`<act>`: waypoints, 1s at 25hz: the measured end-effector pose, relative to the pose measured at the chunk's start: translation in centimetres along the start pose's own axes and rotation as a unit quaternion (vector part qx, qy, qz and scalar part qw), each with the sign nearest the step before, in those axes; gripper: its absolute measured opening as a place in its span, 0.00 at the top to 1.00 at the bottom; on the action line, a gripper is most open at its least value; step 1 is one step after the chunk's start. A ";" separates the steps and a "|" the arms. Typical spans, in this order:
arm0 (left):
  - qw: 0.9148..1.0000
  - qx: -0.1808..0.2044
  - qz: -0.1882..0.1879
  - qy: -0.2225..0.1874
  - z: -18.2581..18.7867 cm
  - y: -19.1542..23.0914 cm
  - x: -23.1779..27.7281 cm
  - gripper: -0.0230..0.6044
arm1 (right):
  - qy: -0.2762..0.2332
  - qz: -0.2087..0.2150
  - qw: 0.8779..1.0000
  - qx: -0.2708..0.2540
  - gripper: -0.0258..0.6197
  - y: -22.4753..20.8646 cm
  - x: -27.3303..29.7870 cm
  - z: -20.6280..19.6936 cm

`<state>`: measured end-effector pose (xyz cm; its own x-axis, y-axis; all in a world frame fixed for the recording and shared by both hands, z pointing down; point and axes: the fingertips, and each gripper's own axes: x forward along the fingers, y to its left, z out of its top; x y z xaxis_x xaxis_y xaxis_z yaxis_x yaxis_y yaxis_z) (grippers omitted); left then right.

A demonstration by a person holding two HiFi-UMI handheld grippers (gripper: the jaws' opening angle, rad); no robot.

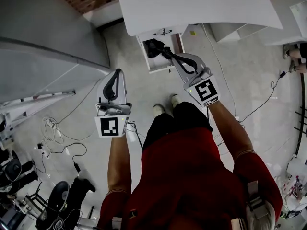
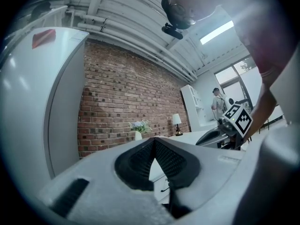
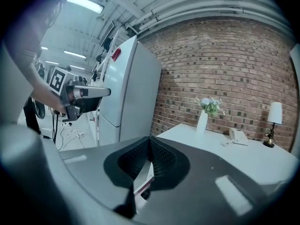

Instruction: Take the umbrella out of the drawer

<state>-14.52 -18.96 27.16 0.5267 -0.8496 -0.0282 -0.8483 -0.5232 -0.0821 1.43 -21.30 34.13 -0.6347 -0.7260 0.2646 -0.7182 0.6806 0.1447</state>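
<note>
Seen from the head view, the white desk (image 1: pixel 201 4) has a drawer (image 1: pixel 160 67) pulled open beneath its front edge. A dark folded umbrella (image 1: pixel 153 47) lies inside it. My right gripper (image 1: pixel 168 53) reaches over the drawer with its tips at the umbrella's near end. Its jaws are shut with nothing between them in the right gripper view (image 3: pixel 150 138). My left gripper (image 1: pixel 116 72) hangs to the left of the drawer, off the desk, also shut and empty (image 2: pixel 154 139). Each gripper shows in the other's view: the right gripper (image 2: pixel 225 130) and the left gripper (image 3: pixel 82 95).
A tall grey fridge (image 1: pixel 43 56) stands at the left, close to my left gripper. Cables (image 1: pixel 57 133) lie on the floor, and dark equipment (image 1: pixel 62 200) sits at the bottom left. A vase (image 3: pixel 202 121), a phone (image 3: pixel 236 137) and a lamp (image 3: pixel 273 121) stand on the desk before a brick wall.
</note>
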 end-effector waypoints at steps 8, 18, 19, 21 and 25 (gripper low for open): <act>1.000 -0.003 0.008 0.020 -4.9 0.8 3.7 0.95 | 0.043 0.021 0.999 -0.003 0.94 -2.5 3.9 -6.1; 0.998 -0.013 0.033 0.048 -13.3 2.1 7.7 0.95 | 0.079 0.059 0.995 -0.007 0.94 -4.7 10.9 -15.9; 0.998 -0.013 0.035 0.048 -14.1 2.2 7.9 0.95 | 0.083 0.062 0.995 -0.007 0.94 -4.7 11.6 -16.9; 0.998 -0.018 0.040 0.046 -15.6 2.4 8.2 0.95 | 0.092 0.066 0.994 -0.006 0.93 -4.8 12.9 -18.9; 0.998 -0.015 0.043 0.046 -19.1 2.4 8.5 0.95 | 0.116 0.078 0.990 -0.003 0.89 -4.8 15.2 -23.6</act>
<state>-13.14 -28.72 45.77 0.4455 -0.8935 0.0570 -0.8922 -0.4483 -0.0542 1.98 -33.28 59.98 -0.6544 -0.5712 0.4954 -0.6146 0.7835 0.0914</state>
